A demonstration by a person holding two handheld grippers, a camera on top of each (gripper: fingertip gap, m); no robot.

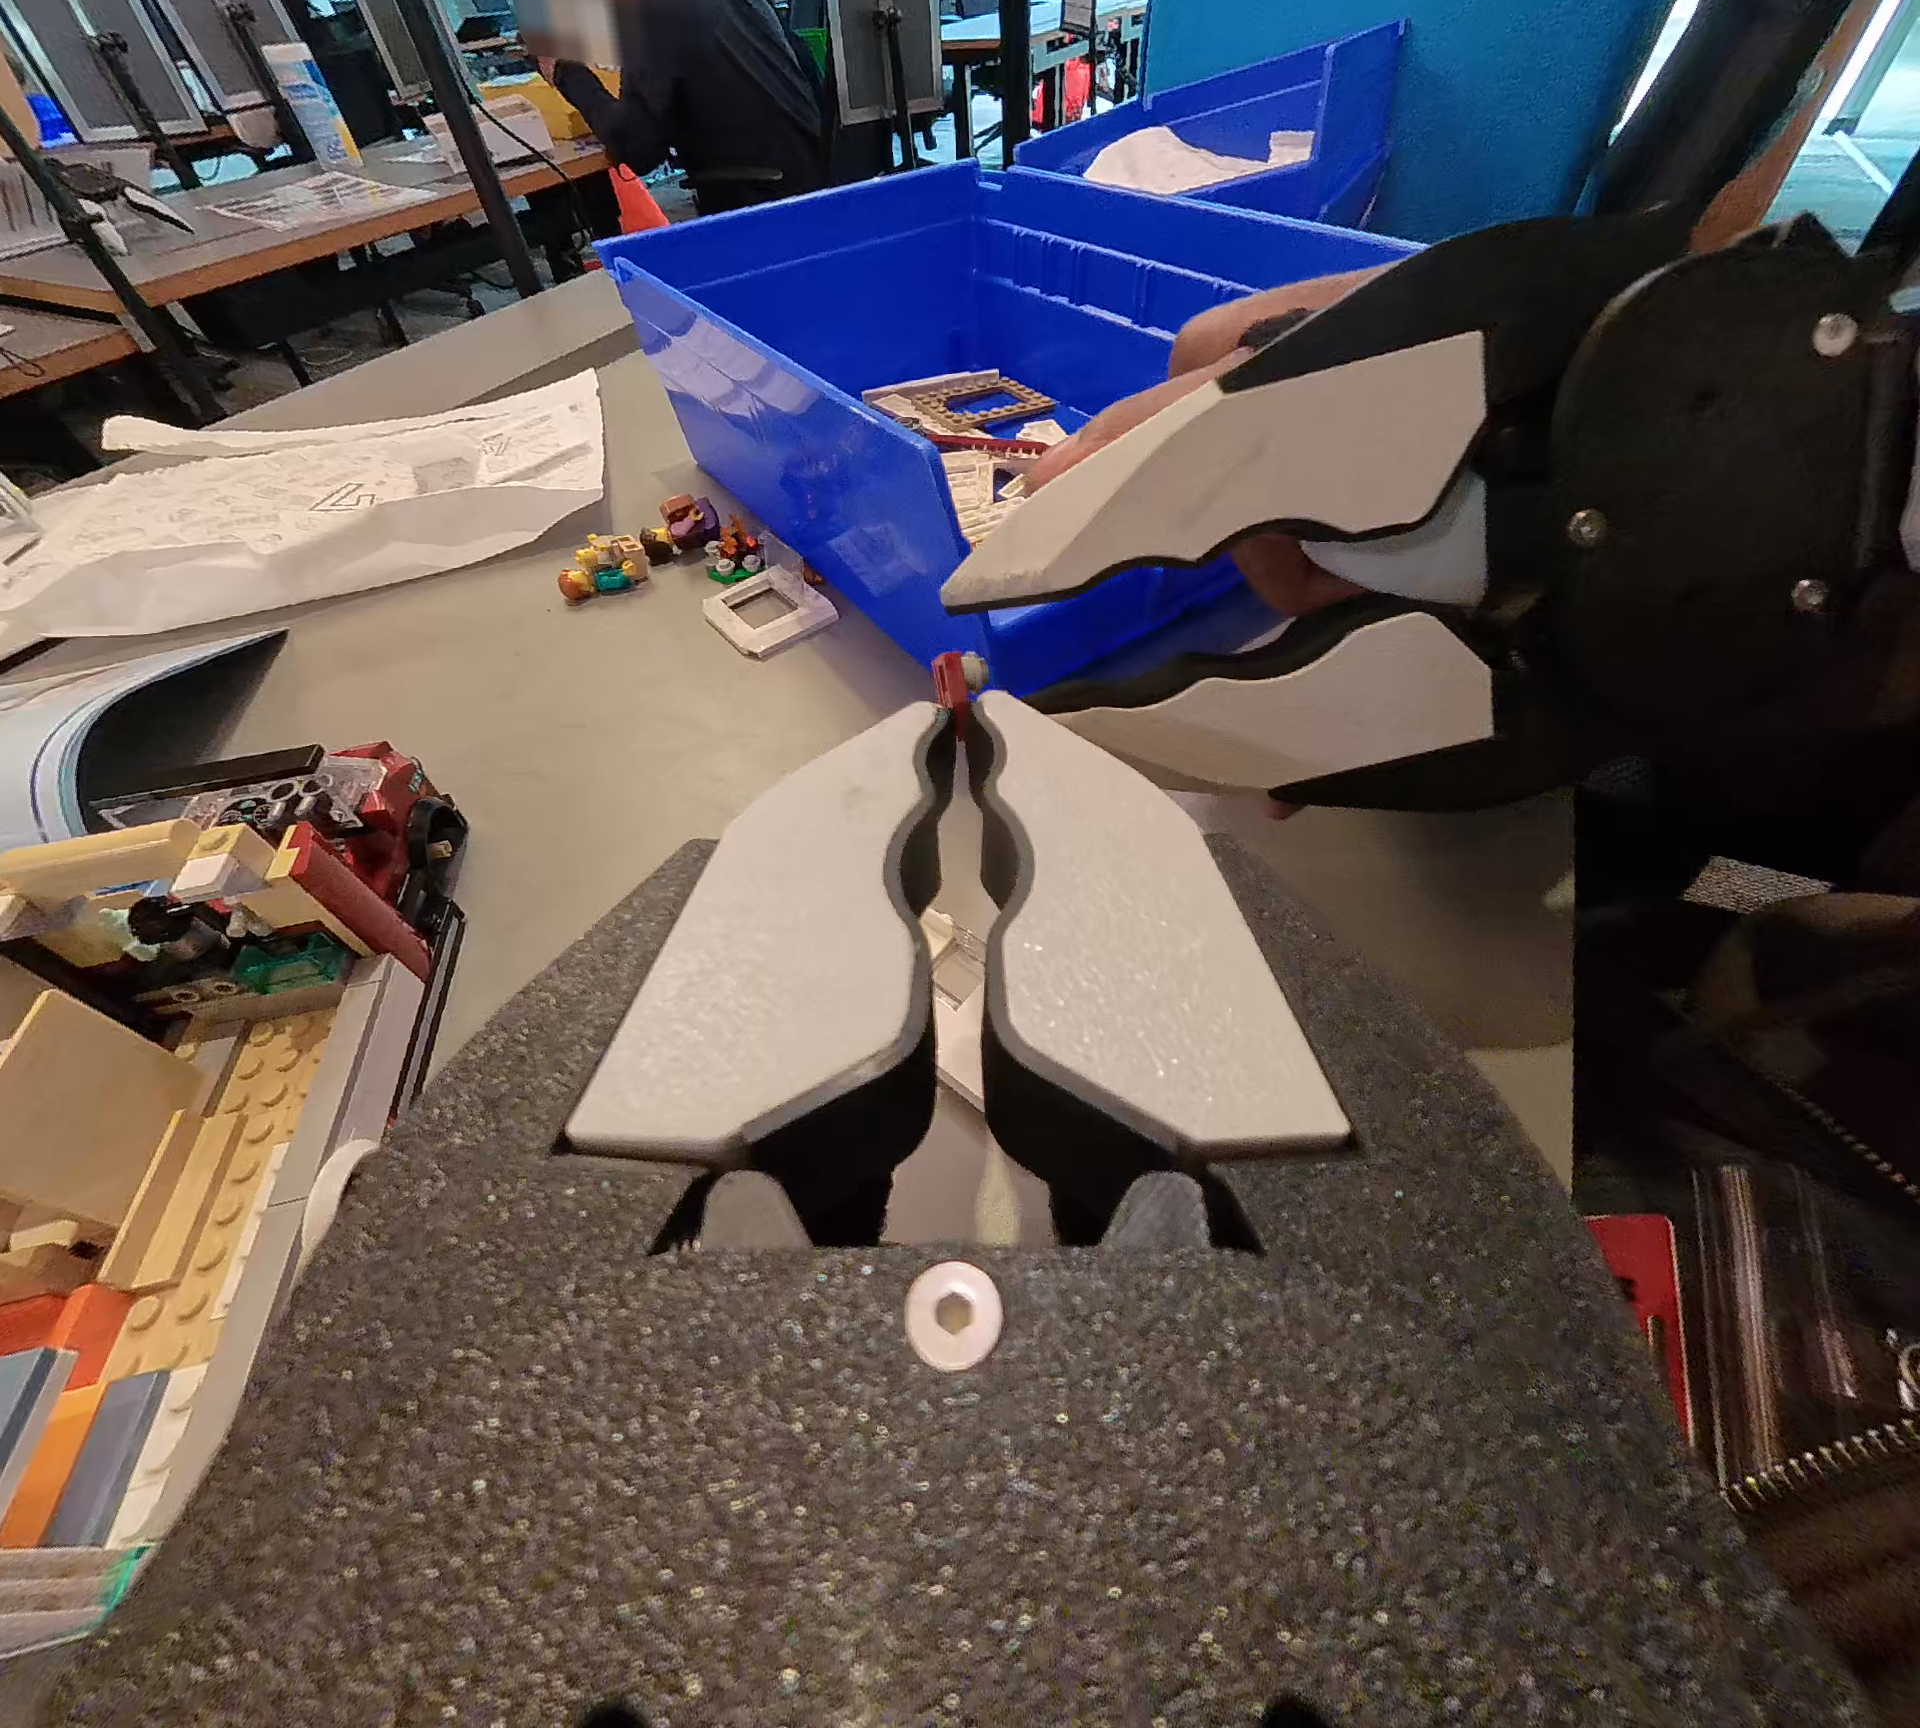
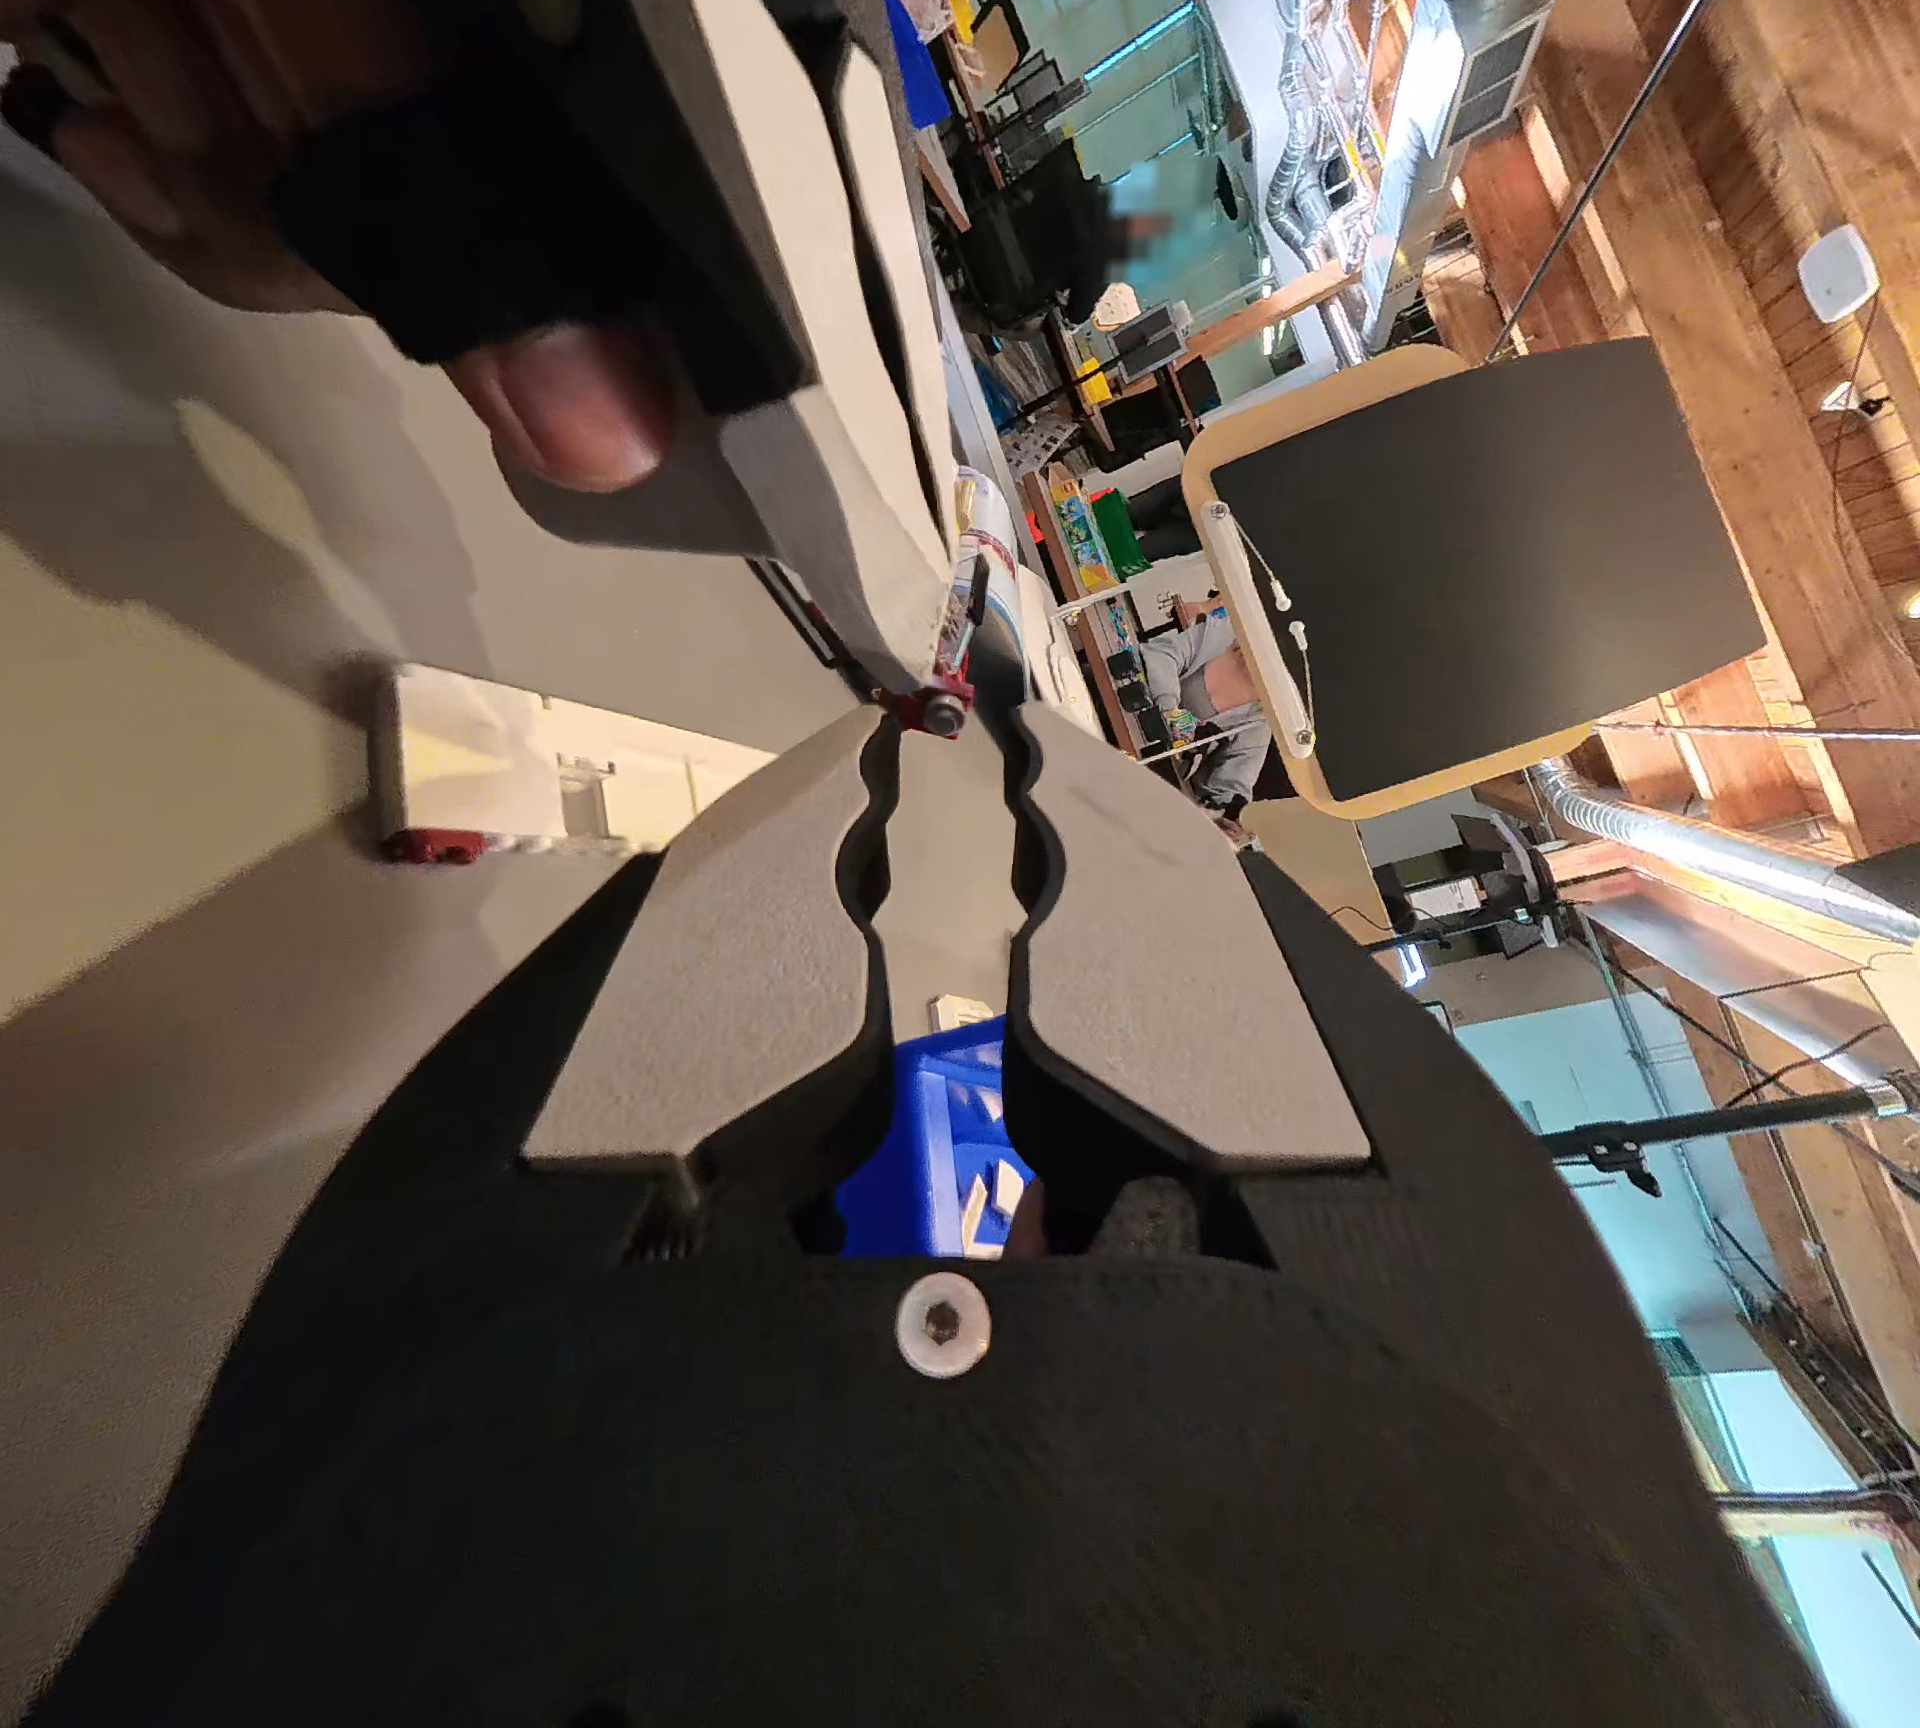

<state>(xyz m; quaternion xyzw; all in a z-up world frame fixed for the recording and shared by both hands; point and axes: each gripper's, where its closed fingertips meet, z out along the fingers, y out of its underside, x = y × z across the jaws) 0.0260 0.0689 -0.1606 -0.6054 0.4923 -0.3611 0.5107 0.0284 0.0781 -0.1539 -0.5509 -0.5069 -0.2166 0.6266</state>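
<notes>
Just beside blue bin (image 1: 790,390), left gripper (image 1: 961,722) pinching small red piece (image 1: 951,676); right gripper (image 2: 945,728) spread, perhaps touching it.

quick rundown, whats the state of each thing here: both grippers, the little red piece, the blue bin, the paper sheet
left gripper: shut on the red piece
red piece: pinched upright at the fingertips, grey stud on its side
right gripper: jaws apart, holding nothing
blue bin: open-topped, loose bricks inside
paper sheet: unfolded, creased
</notes>
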